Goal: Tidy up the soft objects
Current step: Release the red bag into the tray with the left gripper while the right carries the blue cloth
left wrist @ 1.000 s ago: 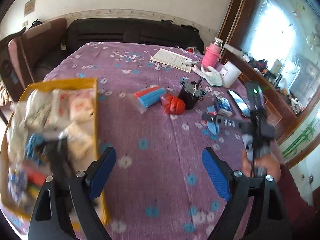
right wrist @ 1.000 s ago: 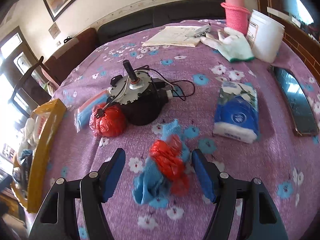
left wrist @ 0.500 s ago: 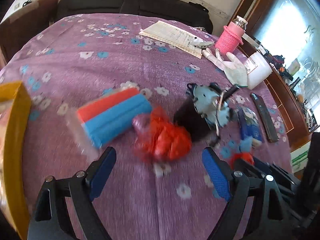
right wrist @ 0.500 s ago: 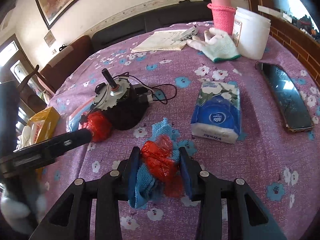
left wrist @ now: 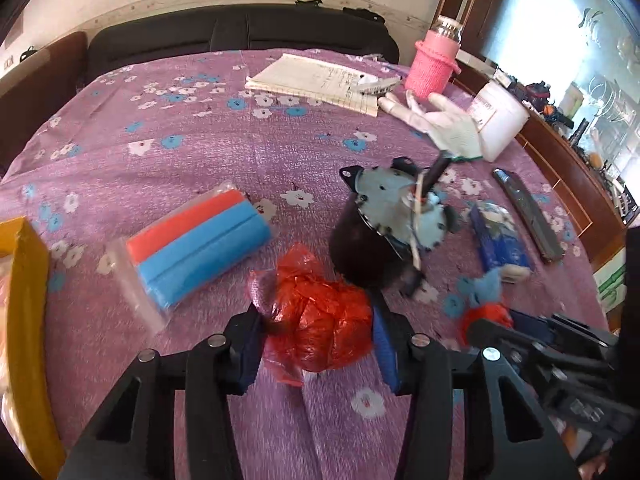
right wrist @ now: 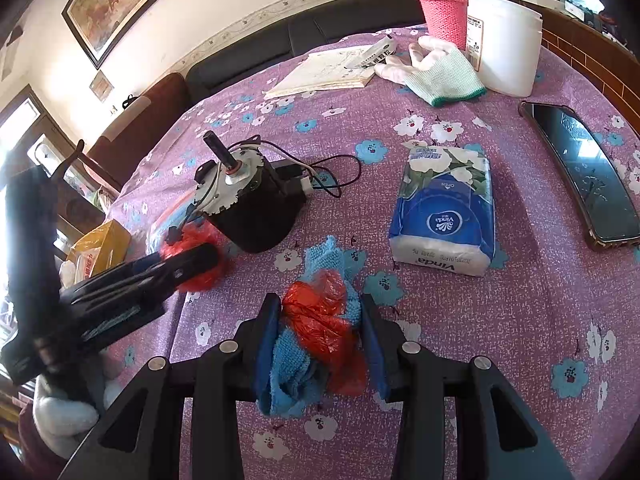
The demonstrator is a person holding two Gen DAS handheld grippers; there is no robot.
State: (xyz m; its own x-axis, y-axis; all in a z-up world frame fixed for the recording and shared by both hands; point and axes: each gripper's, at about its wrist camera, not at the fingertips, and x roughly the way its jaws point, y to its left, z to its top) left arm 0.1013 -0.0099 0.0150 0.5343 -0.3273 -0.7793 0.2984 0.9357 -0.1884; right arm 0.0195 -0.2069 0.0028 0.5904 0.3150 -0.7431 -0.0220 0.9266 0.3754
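My left gripper (left wrist: 314, 338) is shut on a red crumpled plastic bag (left wrist: 320, 320) on the purple flowered tablecloth, right beside a black motor (left wrist: 384, 232). My right gripper (right wrist: 320, 344) is shut on a bundle of blue cloth and red plastic (right wrist: 316, 336). The left gripper (right wrist: 176, 264) and its red bag (right wrist: 200, 256) also show at the left of the right wrist view. The right gripper (left wrist: 492, 328) shows at the lower right of the left wrist view. A bagged red and blue sponge pack (left wrist: 196, 248) lies left of the red bag.
A yellow box (left wrist: 24, 320) of soft items sits at the left edge. A blue tissue pack (right wrist: 444, 216), a phone (right wrist: 584, 172), a white glove (right wrist: 440, 68), a notepad (left wrist: 320, 82), a white jar (right wrist: 504, 48) and a pink-sleeved bottle (left wrist: 434, 64) lie beyond.
My left gripper swung from the yellow box to the red bag and closed on it. My right gripper closed on the blue and red bundle.
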